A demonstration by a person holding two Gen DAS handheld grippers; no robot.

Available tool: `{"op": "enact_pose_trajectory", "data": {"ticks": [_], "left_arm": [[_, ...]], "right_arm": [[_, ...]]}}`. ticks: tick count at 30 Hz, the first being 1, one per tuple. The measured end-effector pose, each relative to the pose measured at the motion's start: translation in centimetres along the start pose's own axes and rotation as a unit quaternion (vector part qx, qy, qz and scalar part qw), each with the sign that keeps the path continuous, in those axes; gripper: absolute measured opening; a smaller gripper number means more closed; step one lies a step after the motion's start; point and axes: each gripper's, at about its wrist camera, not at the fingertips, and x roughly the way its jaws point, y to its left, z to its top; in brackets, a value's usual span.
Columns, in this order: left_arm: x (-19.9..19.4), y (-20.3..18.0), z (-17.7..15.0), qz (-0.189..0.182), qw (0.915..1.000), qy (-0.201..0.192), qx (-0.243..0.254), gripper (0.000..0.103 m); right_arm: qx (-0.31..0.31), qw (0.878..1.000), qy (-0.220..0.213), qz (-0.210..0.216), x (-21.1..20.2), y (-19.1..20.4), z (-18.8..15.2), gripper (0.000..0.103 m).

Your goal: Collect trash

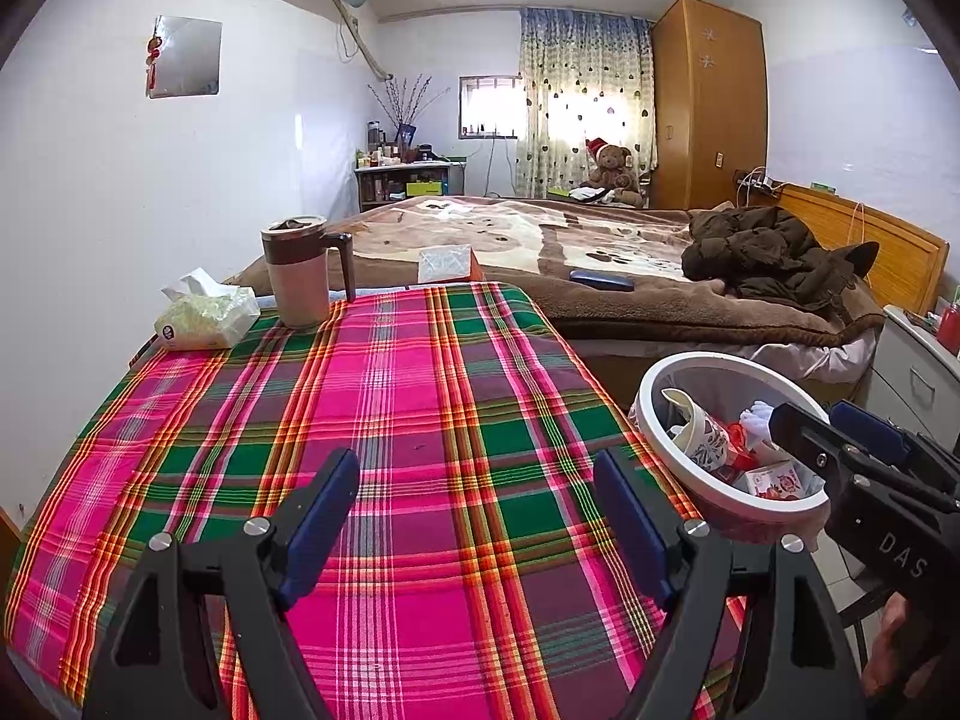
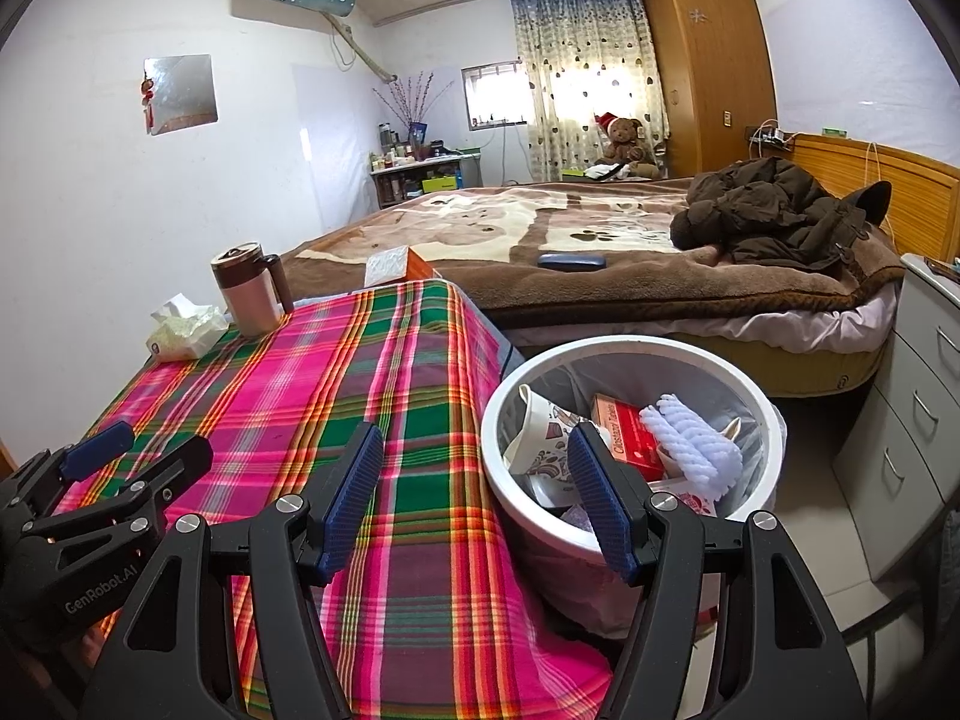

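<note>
At the table's (image 1: 420, 480) far left corner lies a soft tissue pack (image 1: 204, 318), with a lidded mug (image 1: 300, 276) just beside it to the right. Neither looks like rubbish, and the rest of the plaid cloth shows none.

The left claw (image 1: 477, 516) hovers over the near part of the table, jaws spread wide with nothing between them. The right claw (image 2: 474, 498) hangs at the table's right edge, partly over the bin (image 2: 498, 420), likewise spread and empty.

The trash sits in that white bin, which stands on the floor against the table's right edge. Inside, from left to right:
- a crumpled paper cup (image 2: 540, 438)
- a red carton (image 2: 630, 438)
- a white ribbed foam piece (image 2: 690, 444)

All of it looks light. The cup would crush under a hard squeeze, so pinching its rim gently seems best. The carton looks stiffer and could be taken across its thin sides. The foam looks springy and would likely give before it holds, so it wants a deeper bite at its middle.
</note>
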Motion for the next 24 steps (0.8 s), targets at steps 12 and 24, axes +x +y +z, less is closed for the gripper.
{"op": "enact_pose_trajectory", "data": {"ticks": [12, 24], "left_arm": [[-0.12, -0.05, 0.13, 0.002, 1.0000, 0.000, 0.000, 0.082], [-0.18, 0.18, 0.04, 0.001, 1.0000, 0.000, -0.002, 0.082]], "right_arm": [[-0.001, 1.000, 0.000, 0.001, -0.12, 0.03, 0.09, 0.066], [-0.001, 1.000, 0.001, 0.001, -0.11, 0.10, 0.11, 0.066]]}}
